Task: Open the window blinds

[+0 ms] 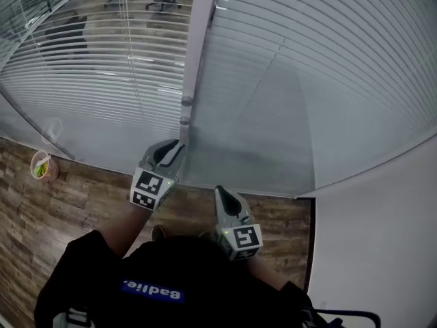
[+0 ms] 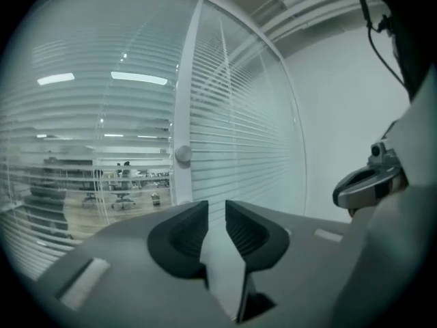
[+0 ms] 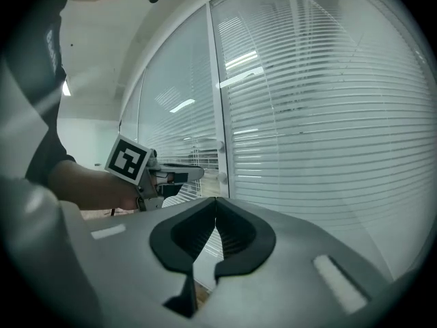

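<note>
White slatted blinds hang behind glass on both sides of an upright white frame post (image 1: 194, 46). The left blind (image 1: 102, 74) has its slats tilted, so an office shows through; the right blind (image 1: 307, 80) looks closed. Two round knobs (image 1: 186, 102) sit on the post, and the left gripper view shows one knob (image 2: 183, 154) just ahead. My left gripper (image 1: 179, 147) points at the post below the knobs, its jaws a little apart with nothing between them (image 2: 217, 207). My right gripper (image 1: 220, 191) hangs back to the right, shut and empty (image 3: 215, 202).
A small bowl (image 1: 42, 167) with food stands on the wooden floor (image 1: 82, 197) at the left by the glass. A white wall (image 1: 382, 238) closes the right side. Office chairs (image 2: 123, 183) stand beyond the glass.
</note>
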A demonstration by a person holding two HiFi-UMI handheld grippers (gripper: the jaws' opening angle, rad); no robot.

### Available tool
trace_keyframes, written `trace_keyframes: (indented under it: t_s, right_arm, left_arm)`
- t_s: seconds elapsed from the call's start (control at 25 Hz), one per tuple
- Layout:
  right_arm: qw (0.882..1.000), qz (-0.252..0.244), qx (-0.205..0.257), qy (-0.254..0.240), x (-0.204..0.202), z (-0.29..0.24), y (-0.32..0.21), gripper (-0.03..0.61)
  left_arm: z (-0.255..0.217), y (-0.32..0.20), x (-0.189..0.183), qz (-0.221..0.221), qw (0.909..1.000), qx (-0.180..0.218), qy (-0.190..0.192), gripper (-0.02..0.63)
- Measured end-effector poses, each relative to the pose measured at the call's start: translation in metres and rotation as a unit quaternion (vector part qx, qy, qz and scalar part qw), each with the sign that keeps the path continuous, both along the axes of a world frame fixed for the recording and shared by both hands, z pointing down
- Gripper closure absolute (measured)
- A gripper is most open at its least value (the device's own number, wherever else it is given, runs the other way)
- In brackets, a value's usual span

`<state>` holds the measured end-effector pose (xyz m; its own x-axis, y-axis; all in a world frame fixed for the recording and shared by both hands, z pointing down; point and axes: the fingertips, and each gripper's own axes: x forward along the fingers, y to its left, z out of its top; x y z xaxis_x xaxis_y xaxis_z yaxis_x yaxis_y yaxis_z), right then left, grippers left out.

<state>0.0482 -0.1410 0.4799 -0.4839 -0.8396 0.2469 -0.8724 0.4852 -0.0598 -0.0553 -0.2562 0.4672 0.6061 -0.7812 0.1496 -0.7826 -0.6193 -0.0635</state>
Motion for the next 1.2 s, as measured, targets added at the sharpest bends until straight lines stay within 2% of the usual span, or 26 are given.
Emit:
trace_keyframes:
  t_s: [0.16,0.4,1.2]
  right_arm:
    - [1.000,0.001,-0.001,-0.002,0.016,-0.003,-0.008,0.572]
    - [1.000,0.006,-0.008,0.002,0.034,0.006,-0.013,0.569]
    - [1.000,-0.001,-0.023,0.018,0.038,0.015,-0.013,0.566]
  left_arm:
    - [0.004,-0.023,0.009,-0.026,0.9959,0.041,-0.075,0.511]
    - [0.021,-0.051,0.009,-0.066,0.9898,0.046,-0.117,0.445]
    - [0.044,-0.086,0.010,-0.107,0.9871,0.020,-0.117,0.436]
